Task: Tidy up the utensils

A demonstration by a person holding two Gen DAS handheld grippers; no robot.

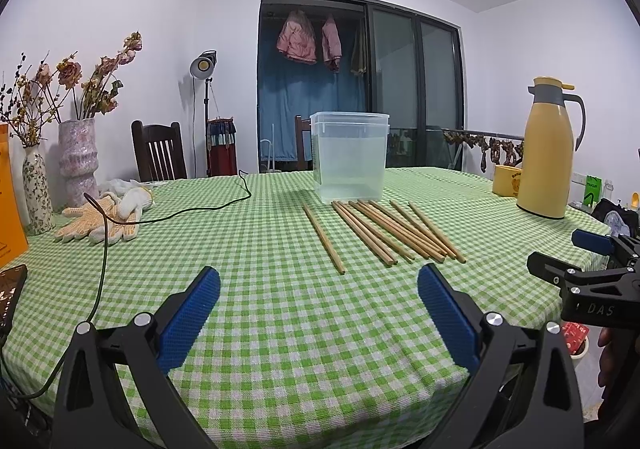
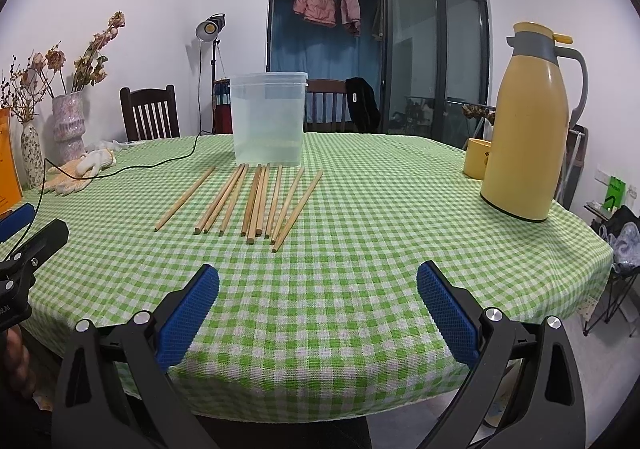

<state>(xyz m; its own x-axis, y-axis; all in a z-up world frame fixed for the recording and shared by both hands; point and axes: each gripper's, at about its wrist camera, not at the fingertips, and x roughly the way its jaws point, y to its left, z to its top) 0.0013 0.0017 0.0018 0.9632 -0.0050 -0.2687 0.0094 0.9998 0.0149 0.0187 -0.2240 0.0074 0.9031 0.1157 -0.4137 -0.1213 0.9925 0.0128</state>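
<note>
The chopsticks (image 2: 244, 201) lie loose in a row on the checked tablecloth (image 2: 360, 229), their far ends just short of the clear plastic tub (image 2: 267, 119) behind them. From my right gripper (image 2: 318, 313) they sit ahead and slightly left, long axes running almost straight away from me; from my left gripper (image 1: 319, 315) they sit ahead and to the right, slanting. Both sets of tongs hang wide apart, holding nothing. I judge the right one better lined up, though I must turn it to close across a stick, not along it
</note>
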